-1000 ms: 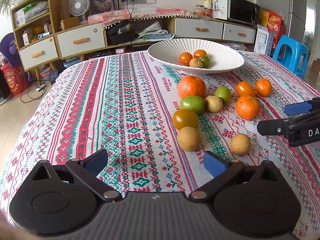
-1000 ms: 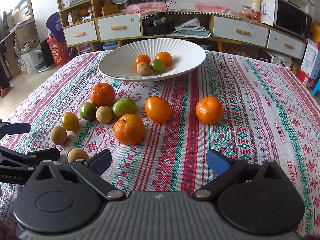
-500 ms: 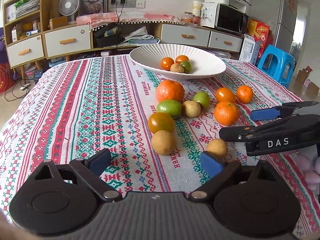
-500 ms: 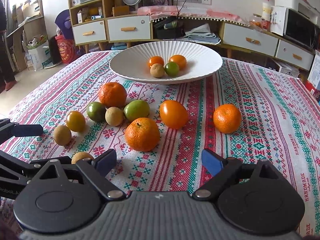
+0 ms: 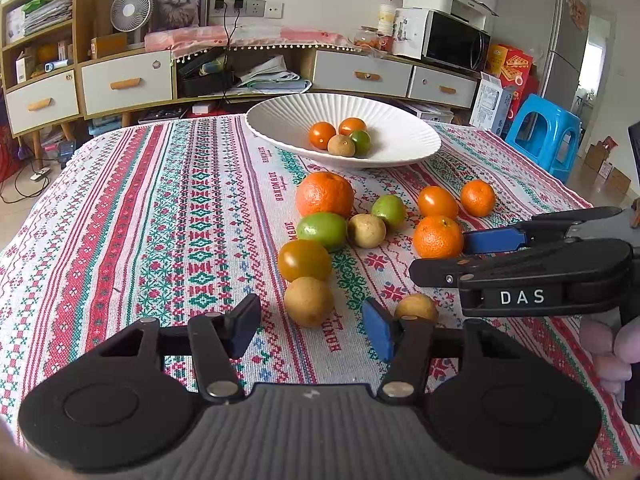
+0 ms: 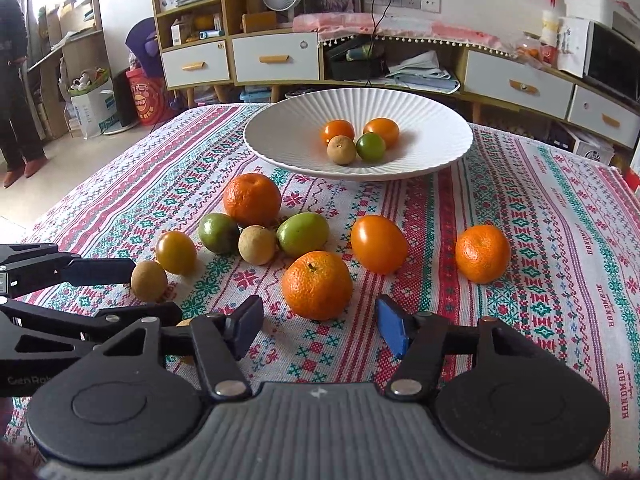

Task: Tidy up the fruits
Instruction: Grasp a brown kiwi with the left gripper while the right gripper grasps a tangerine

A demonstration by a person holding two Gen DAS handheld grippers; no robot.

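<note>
Left hand-held gripper closing, nothing gripped; brown round fruit just ahead of its pads, near edge of surface; right hand-held gripper closing likewise, empty, mandarin dead ahead; bowl at far edge.

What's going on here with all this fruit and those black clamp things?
A person is sorting fruit into a white bowl using a handheld gripper in each hand. Four small fruits already lie in the bowl; the rest sit on the tablecloth. The left gripper is closing just short of a brown fruit, the right gripper just short of an orange. Neither holds anything yet.
</note>
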